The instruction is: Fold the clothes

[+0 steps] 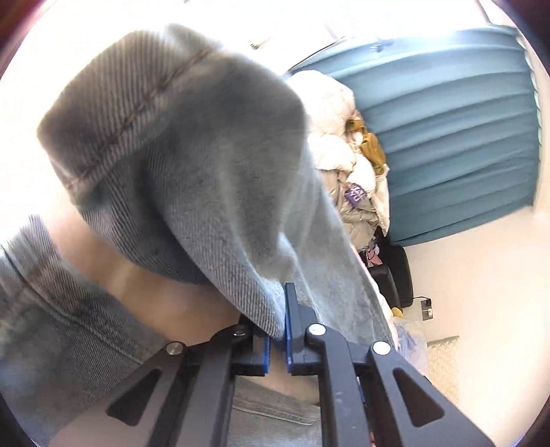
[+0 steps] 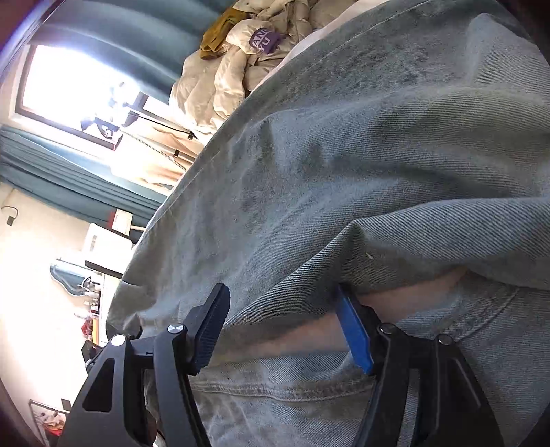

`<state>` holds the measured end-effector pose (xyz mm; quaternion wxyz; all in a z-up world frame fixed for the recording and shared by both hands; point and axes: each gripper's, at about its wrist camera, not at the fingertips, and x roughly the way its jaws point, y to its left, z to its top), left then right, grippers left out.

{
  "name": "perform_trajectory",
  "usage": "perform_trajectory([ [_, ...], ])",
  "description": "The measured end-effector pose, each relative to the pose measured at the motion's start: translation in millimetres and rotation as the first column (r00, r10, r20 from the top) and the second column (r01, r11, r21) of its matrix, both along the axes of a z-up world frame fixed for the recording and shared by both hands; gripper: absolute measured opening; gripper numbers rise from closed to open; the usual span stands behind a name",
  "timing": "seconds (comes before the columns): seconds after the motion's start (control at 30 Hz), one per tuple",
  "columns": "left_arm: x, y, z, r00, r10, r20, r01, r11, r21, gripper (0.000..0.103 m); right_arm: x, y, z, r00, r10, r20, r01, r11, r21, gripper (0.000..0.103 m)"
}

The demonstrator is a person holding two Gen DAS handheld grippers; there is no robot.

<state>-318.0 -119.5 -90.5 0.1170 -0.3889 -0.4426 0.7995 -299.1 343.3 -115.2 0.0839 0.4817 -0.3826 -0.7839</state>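
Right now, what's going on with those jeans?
Left hand-held gripper shut on jeans. Right hand-held gripper open, denim fold between fingers. Nothing in the way.

Pale blue denim against teal curtains

The jeans are light washed blue with a fine diagonal twill weave and brown stitching along the seams. Both grippers' fingers are black with blue pads. The curtain is teal; the heaped quilt is cream, with a mustard-yellow cloth and a purple patch.
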Motion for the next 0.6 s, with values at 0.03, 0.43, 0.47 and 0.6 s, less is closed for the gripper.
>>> perform_trajectory([
  [0.03,1,2,9,1.0,-0.005,-0.028,0.004,1.0,-0.017,0.005,-3,1,-2,1.0,-0.004,0.003,0.004,1.0,-0.011,0.064],
  [0.43,31,-20,31,1.0,0.019,0.005,-0.018,0.984,-0.177,0.004,36,6,33,0.994,-0.034,-0.103,0.033,0.999,-0.014,0.004],
  [0.47,33,-25,20,0.999,0.019,0.04,-0.012,0.983,-0.182,0.004,41,2,28,0.997,-0.025,-0.078,0.026,1.0,0.014,0.004],
  [0.6,33,-30,-14,0.992,-0.022,0.127,0.052,0.971,-0.233,0.005,50,-5,-4,0.998,0.015,0.055,-0.02,0.996,0.086,0.004],
])
